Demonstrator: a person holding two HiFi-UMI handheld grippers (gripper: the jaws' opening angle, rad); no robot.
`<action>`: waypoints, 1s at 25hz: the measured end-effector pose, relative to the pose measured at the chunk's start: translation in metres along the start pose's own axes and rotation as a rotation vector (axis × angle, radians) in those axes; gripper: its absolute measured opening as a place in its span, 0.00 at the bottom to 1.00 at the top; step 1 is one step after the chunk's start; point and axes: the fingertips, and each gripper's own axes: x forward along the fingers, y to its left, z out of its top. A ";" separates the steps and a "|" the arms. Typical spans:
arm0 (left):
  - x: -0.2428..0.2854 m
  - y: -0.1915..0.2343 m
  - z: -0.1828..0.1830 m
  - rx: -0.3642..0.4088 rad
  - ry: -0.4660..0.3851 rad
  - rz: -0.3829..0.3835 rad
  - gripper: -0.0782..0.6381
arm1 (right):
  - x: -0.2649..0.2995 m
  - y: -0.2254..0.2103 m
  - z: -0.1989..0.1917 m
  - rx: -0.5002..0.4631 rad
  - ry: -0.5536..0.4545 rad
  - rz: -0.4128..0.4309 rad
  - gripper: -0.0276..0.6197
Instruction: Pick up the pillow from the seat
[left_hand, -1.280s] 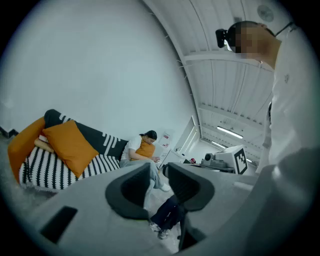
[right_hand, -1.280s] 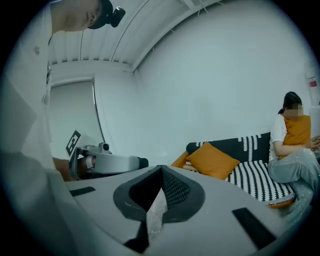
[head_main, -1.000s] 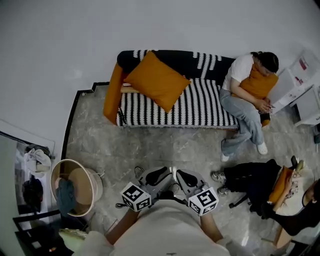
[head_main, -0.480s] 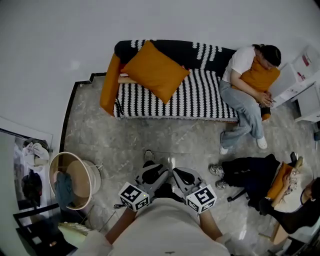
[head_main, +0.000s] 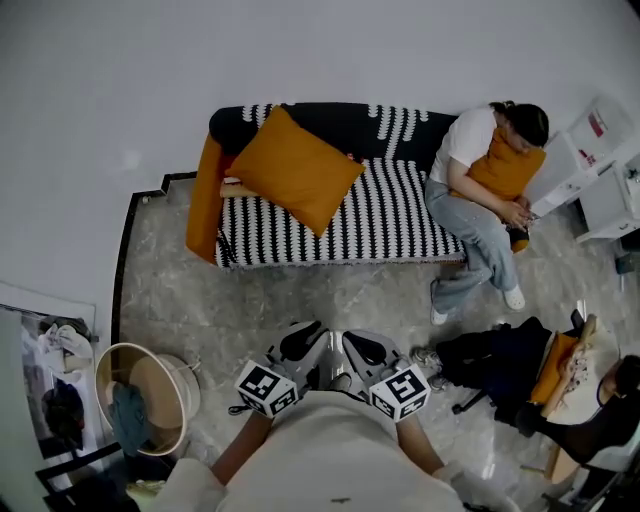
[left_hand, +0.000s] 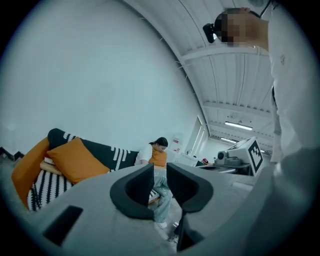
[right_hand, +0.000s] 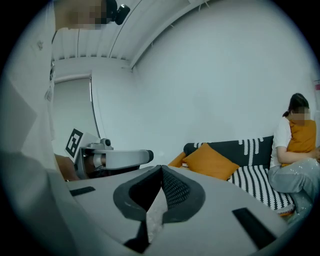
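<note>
Even, diffuse indoor light; the white wall (head_main: 300, 60) read bright, slightly washed. Ceiling strip lights (left_hand: 239, 125) glowed in the left gripper view. The glossy floor (head_main: 300, 300) showed pale glare; shadows were soft. The pillow (head_main: 295, 170) was sharp in head view. Heavy fisheye bending everywhere; gripper views had black vignetted corners and a blurry near foreground.

A round basket (head_main: 166, 384) stands on the marble floor (head_main: 300, 296) at lower left, a seated person (head_main: 470, 195) at upper right.
</note>
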 end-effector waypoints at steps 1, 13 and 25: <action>0.005 0.008 0.010 0.012 -0.013 -0.009 0.23 | 0.008 -0.008 0.008 -0.005 -0.004 -0.019 0.05; 0.005 0.115 0.068 0.034 -0.091 0.006 0.18 | 0.116 -0.033 0.067 -0.044 0.010 -0.042 0.05; 0.008 0.195 0.070 -0.041 -0.011 0.079 0.18 | 0.167 -0.063 0.083 -0.023 0.055 -0.037 0.05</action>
